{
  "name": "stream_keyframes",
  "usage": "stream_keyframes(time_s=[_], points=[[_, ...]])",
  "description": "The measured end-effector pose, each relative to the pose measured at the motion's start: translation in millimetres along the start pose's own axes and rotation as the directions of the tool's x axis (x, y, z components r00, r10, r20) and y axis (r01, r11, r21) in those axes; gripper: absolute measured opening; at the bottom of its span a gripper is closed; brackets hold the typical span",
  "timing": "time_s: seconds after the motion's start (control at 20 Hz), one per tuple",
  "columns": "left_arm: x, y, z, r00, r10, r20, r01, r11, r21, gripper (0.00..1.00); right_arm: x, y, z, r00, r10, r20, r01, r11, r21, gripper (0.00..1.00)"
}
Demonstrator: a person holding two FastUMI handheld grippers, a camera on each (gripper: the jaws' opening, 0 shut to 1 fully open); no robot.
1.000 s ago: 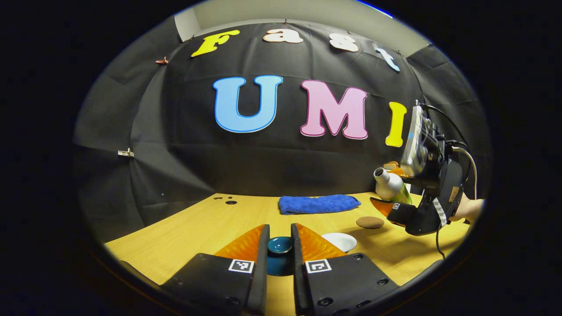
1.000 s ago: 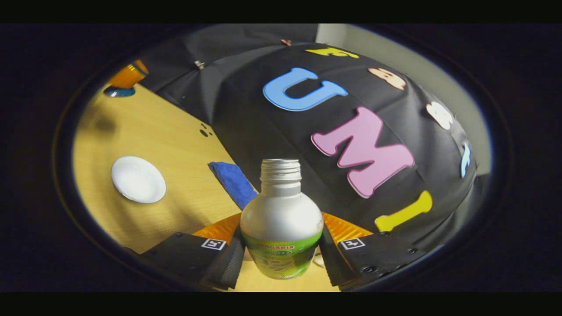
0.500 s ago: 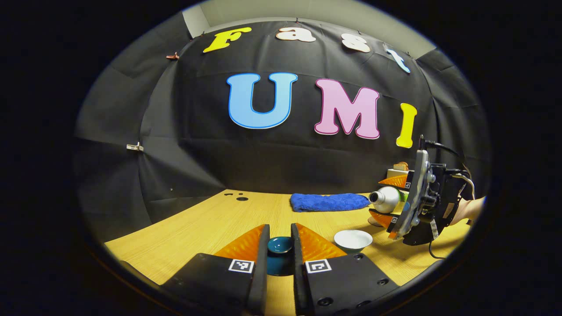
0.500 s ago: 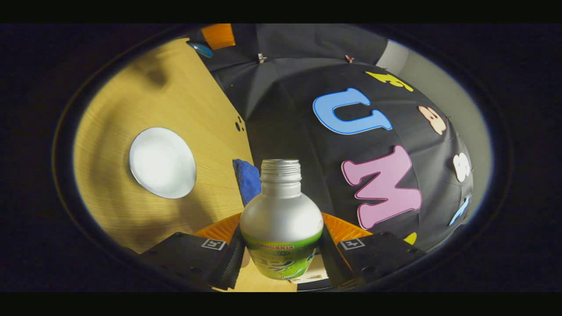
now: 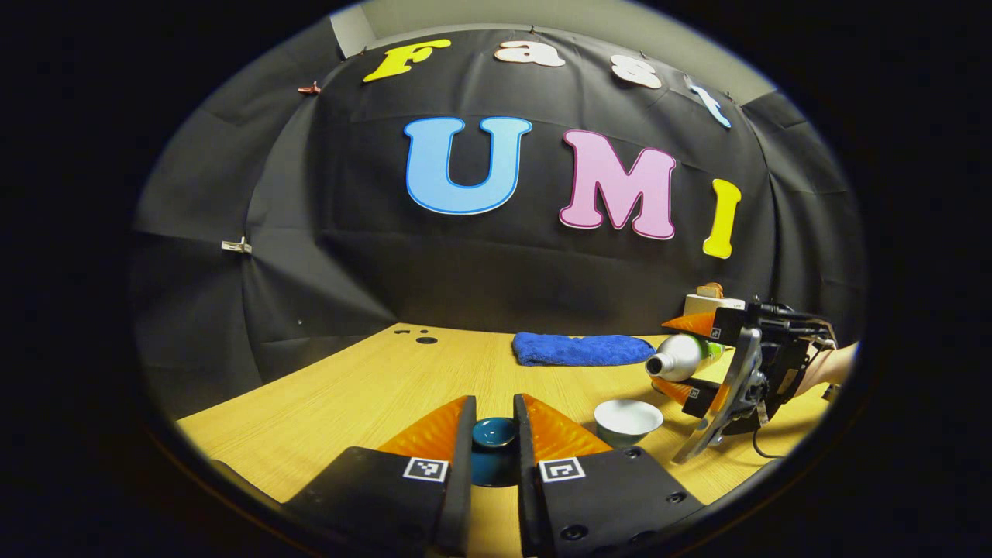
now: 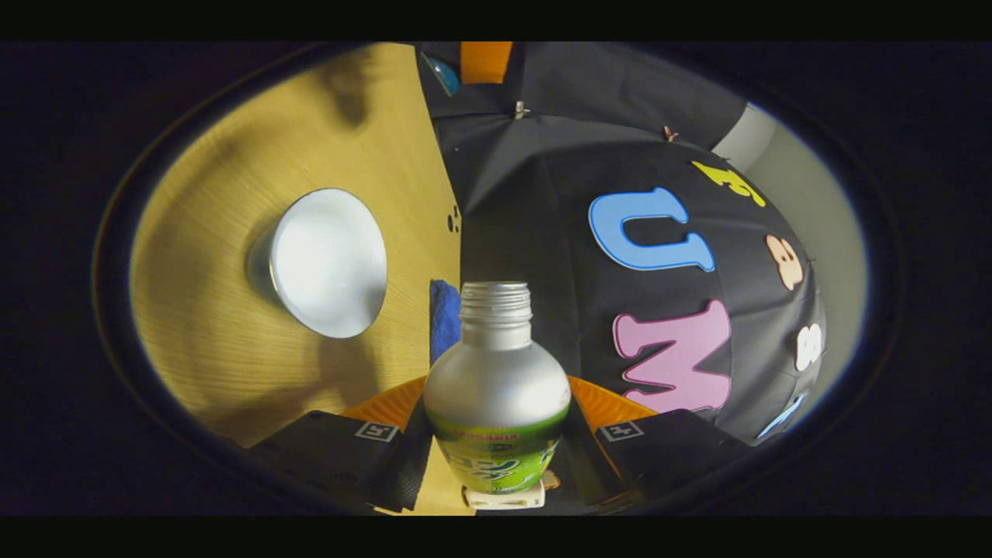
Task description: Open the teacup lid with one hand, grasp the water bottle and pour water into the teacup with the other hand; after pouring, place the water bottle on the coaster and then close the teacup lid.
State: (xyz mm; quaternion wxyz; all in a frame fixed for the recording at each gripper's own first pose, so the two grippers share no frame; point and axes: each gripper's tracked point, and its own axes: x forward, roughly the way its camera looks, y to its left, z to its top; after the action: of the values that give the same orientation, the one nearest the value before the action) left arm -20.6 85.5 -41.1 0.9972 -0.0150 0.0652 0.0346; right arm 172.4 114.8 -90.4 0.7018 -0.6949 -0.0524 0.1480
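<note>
I had the bottle [image 6: 496, 387] clamped in my right gripper [image 6: 496, 442], tipped sideways, mouth beside the white cup [image 5: 628, 419] on the table [image 5: 372, 395]. My left gripper [image 5: 494, 442] pinched the lid [image 5: 494, 435].

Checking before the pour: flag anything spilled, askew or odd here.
Nothing spilled on the table. The bottle lies tipped on its side in the right gripper, mouth toward the open cup, as pouring needs. The left gripper holds the lid.

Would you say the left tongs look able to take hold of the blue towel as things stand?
Probably not: the left tongs are shut on the teacup lid, so they are occupied, though the table toward the blue towel lies open.
</note>
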Motion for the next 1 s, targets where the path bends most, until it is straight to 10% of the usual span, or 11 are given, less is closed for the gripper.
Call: stream_keyframes(time_s=[1.0], points=[[-6.5, 0.9, -4.7, 1.000, -0.007, -0.018, 0.007, 1.000, 0.003, 0.29, 1.3, 23.6, 5.8, 0.997, 0.021, 0.075, 0.000, 0.962, -0.272, 0.78]])
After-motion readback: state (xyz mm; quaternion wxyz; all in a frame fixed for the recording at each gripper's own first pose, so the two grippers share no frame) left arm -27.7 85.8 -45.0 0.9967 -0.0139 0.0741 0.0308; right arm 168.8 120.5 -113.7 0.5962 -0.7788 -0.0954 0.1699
